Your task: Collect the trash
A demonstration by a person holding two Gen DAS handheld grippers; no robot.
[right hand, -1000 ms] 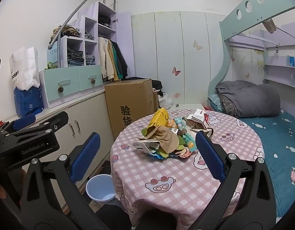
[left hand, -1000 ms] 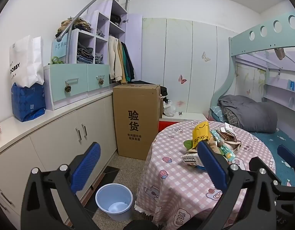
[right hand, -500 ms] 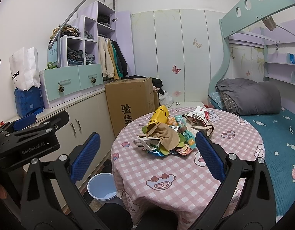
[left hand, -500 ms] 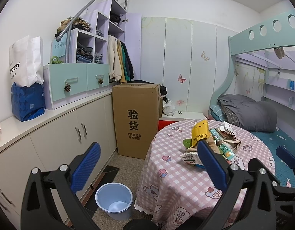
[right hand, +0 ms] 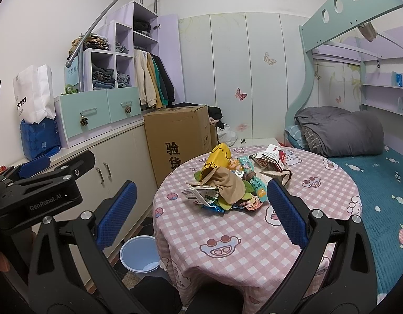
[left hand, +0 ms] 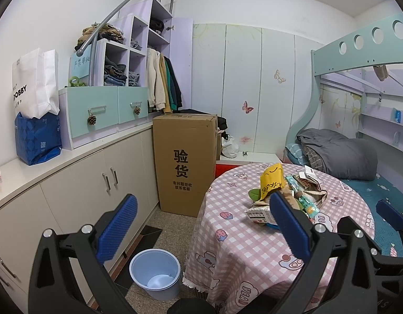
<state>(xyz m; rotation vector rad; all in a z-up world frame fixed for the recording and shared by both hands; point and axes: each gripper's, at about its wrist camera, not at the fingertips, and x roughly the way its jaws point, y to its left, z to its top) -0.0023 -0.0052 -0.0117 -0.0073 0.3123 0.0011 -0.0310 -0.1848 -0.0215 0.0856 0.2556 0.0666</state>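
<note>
Trash pile (right hand: 228,180) on table (right hand: 253,235), bin (right hand: 139,253) left

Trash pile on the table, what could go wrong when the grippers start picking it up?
The trash pile is loosely heaped, so pulling one wrapper could drag others off the table. The bin sits on the floor beside the table, partly under its edge, so drops might miss. Both grippers, left and right, are open and empty.

Left gripper (left hand: 202,229) jaws wide apart, nothing between them. Trash pile (left hand: 285,196) sits on round table (left hand: 243,246) with pink checked cloth, behind the right finger (left hand: 287,227). Light-blue bin (left hand: 155,272) on floor just beside table, near cabinets (left hand: 78,191). Cardboard box (left hand: 185,162) upright behind. Right gripper (left hand: 392,214) partly visible at right edge.
</note>
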